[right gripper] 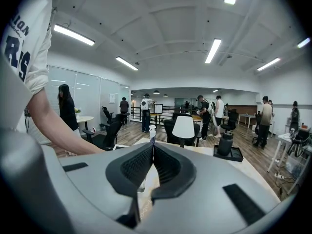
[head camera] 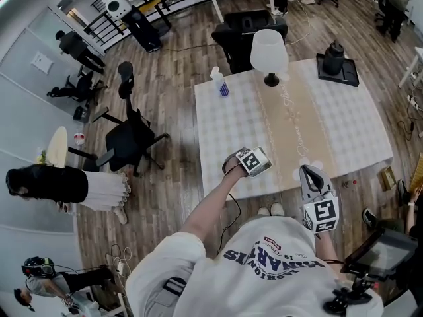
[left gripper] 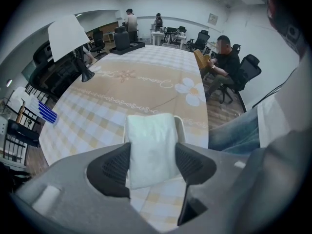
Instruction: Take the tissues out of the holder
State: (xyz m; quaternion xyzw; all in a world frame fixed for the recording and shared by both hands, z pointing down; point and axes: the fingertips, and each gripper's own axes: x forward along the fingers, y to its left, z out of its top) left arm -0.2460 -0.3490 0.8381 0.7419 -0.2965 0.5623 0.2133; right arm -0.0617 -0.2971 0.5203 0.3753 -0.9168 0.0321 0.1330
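Left tool [left gripper: 152, 165] pinches the folded tissues [left gripper: 150, 140] mid-stack; they look soft, light and easily crushed, so a gentle broad-side grip suits, while right tool [right gripper: 152, 152] is closed and empty.

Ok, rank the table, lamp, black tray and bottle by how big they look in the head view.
Largest: table.
Next: lamp and tray look about alike. The lamp's shade stands nearer the camera, so I won't rank them.
Smallest: bottle.
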